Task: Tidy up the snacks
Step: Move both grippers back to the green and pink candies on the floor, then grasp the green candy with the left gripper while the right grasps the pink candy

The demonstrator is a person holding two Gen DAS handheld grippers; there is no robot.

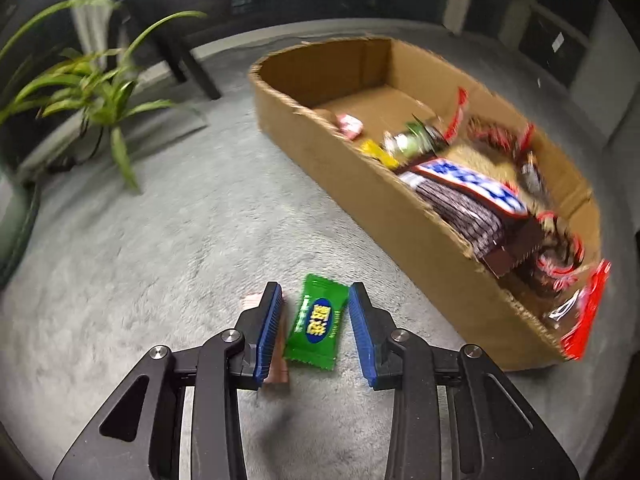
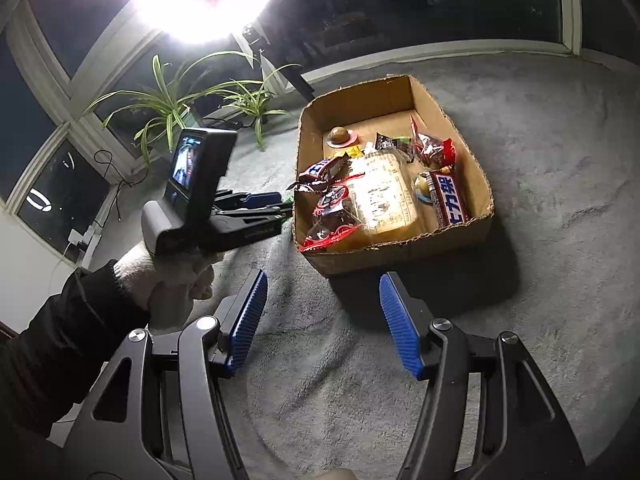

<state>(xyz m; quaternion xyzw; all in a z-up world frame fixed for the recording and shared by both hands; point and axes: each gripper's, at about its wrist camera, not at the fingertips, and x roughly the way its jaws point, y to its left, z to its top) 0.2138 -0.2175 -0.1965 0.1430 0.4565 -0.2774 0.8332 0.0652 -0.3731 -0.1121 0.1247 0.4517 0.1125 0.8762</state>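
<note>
My left gripper point(image 1: 316, 330) hangs over the green candy point(image 1: 316, 322) on the carpet just left of the cardboard box point(image 1: 360, 200) — fingers apart, not clamping — so next I'd close and lift; right gripper point(image 2: 322, 324) gapes empty.

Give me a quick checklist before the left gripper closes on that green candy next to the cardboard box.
1. Green candy between the left gripper pads: ok.
2. Pads pressing on it: not ok, gaps show on both sides.
3. Nothing else in the way: not ok, a pinkish wrapper lies by the left pad.
4. Room in the cardboard box: ok, its far end is bare.
5. Right gripper free: ok, open over the carpet.
6. Candy lying flat: cannot tell.
</note>
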